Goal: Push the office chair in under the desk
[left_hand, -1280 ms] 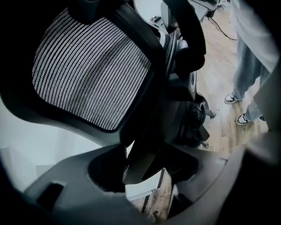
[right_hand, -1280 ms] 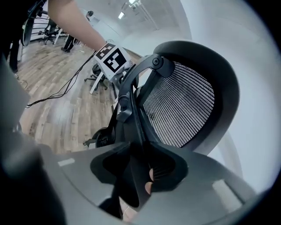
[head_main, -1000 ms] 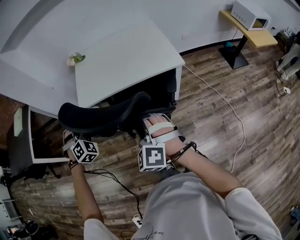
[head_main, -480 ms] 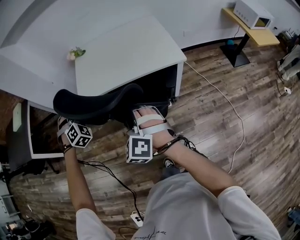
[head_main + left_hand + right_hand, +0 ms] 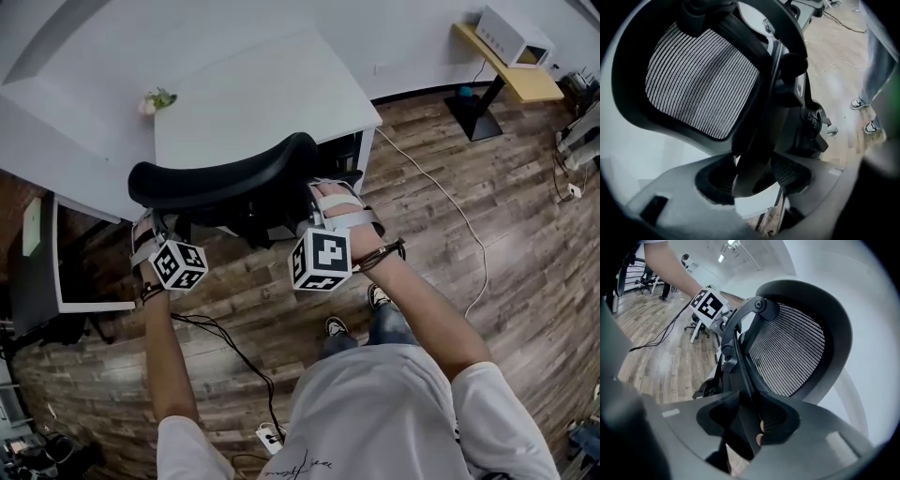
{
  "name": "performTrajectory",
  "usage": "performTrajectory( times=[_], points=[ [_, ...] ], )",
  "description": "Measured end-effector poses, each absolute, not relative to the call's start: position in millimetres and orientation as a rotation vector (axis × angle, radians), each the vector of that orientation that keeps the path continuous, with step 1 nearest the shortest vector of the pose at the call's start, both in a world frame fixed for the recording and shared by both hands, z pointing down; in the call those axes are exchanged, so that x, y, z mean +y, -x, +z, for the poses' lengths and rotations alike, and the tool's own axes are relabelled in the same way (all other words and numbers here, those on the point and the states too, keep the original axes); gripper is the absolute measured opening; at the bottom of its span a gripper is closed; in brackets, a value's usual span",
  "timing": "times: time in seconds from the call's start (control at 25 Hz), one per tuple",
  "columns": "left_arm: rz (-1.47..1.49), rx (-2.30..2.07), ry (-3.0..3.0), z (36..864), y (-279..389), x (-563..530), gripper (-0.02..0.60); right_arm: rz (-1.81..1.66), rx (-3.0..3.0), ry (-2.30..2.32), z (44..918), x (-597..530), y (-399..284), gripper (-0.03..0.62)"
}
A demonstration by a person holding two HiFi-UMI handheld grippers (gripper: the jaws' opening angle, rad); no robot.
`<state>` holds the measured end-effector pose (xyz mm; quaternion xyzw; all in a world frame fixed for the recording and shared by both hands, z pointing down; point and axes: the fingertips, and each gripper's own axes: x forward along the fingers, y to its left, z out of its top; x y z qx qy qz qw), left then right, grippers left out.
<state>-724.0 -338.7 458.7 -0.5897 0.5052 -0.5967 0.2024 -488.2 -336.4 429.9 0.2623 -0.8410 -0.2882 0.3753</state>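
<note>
Office chair (image 5: 225,178) sits at the near edge of the white desk (image 5: 272,94), facing it, back turned to the person. The top edge of the back runs left to right, its right end slightly farther. The seat can't be made out from the head view.

Left gripper (image 5: 752,176): jaws closed on the black frame bar of the chair back, left side. Right gripper (image 5: 750,420): jaws have just been opening a little, frame strut between them, pads seem to press it, so gripping on the right side.

Wood-plank floor (image 5: 450,272), white wall (image 5: 403,47) beyond the desk. White cable (image 5: 448,202) trails across the floor at right. Wooden side table (image 5: 525,80) far right with a white box (image 5: 511,36) on it. Small flower (image 5: 156,99) on the desk's far left.

Chair look: black moulded frame, striped mesh backrest (image 5: 701,79), dark central spine.
</note>
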Motion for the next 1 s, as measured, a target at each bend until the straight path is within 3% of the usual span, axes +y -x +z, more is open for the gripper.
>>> performTrajectory(
  times=[1.0],
  points=[
    [-1.544, 1.446, 1.678, 454, 649, -410, 0.218, -0.623, -2.132, -0.613, 432, -463, 426, 0.169]
  ],
)
